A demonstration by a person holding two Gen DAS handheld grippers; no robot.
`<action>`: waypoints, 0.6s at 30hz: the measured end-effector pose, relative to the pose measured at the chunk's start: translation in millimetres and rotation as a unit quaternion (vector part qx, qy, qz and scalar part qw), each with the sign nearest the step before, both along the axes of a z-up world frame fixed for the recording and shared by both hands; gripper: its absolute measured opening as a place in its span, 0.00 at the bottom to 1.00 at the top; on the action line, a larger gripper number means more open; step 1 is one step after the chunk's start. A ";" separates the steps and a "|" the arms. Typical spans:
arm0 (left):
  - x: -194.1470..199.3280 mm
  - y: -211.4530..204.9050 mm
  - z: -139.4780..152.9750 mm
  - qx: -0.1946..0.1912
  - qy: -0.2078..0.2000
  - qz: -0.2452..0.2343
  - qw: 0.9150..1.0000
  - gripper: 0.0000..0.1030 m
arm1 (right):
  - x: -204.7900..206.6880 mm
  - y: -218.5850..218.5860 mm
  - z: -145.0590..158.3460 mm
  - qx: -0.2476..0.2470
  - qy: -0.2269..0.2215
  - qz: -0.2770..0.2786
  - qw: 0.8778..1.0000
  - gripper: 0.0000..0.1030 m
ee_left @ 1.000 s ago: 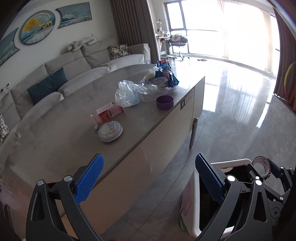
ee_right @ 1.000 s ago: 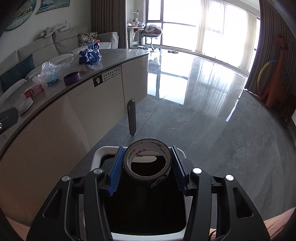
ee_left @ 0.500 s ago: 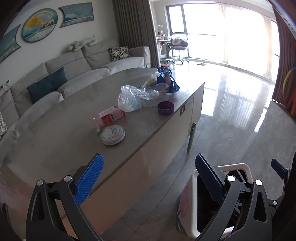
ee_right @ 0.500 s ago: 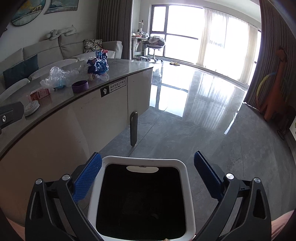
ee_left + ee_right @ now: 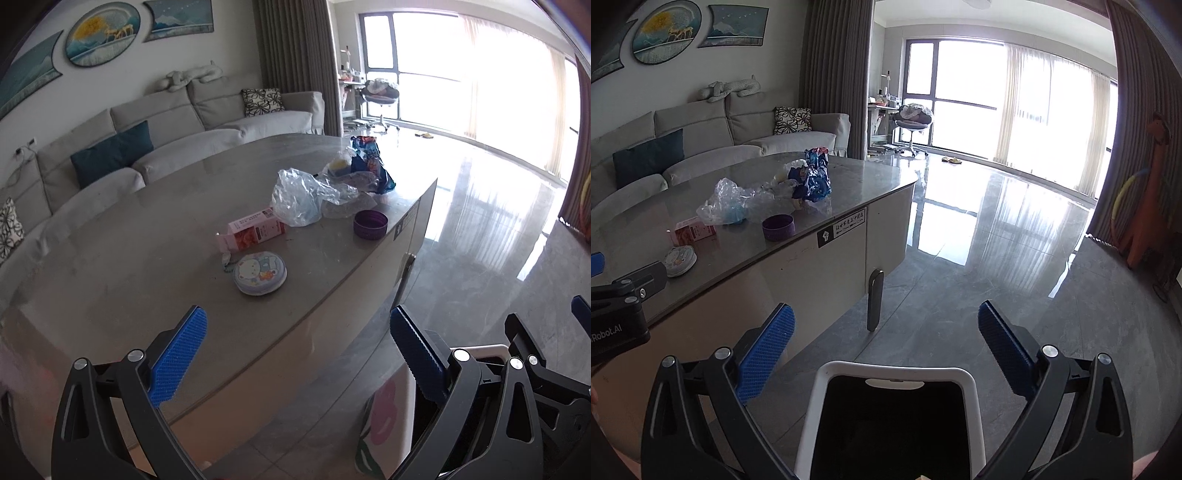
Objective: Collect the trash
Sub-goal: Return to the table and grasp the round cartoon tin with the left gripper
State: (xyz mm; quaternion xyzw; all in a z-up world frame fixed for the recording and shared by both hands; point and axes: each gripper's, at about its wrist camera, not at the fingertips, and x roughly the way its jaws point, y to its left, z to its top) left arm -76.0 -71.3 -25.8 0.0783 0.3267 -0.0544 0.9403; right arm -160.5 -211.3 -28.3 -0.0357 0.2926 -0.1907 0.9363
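Note:
A white trash bin [image 5: 897, 373] with a black liner stands on the floor beside the grey table [image 5: 110, 280]. My right gripper [image 5: 886, 343] is open and empty just above the bin's rim. My left gripper [image 5: 295, 350] is open and empty over the table's near edge. On the table lie a round cartoon tin [image 5: 260, 272], a pink carton [image 5: 255, 230], a clear plastic bag [image 5: 301, 199], a purple lid [image 5: 370, 224] and a blue snack wrapper [image 5: 369, 162]. The bin shows at the lower right of the left wrist view [image 5: 384, 435].
A grey sofa [image 5: 147, 147] with cushions runs behind the table. A dark upright handle [image 5: 875, 299] sticks out of the table's side near the bin. Glossy tiled floor [image 5: 997, 240] stretches to the windows; an orange toy [image 5: 1148, 206] stands at the right.
My right gripper opened and let go of the tape roll, which is no longer in view. Both grippers have since risen and tilted up toward the table.

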 end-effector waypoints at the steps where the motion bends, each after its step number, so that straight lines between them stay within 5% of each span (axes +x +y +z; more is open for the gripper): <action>1: 2.1 1.8 0.1 -0.001 -0.001 0.004 1.000 0.96 | 2.9 2.5 0.7 -0.001 -0.002 0.003 1.000 0.96; 18: 92.2 29.3 -30.9 -0.025 0.040 0.094 0.994 0.96 | 75.6 38.8 -2.0 -0.033 -0.014 0.062 0.997 0.96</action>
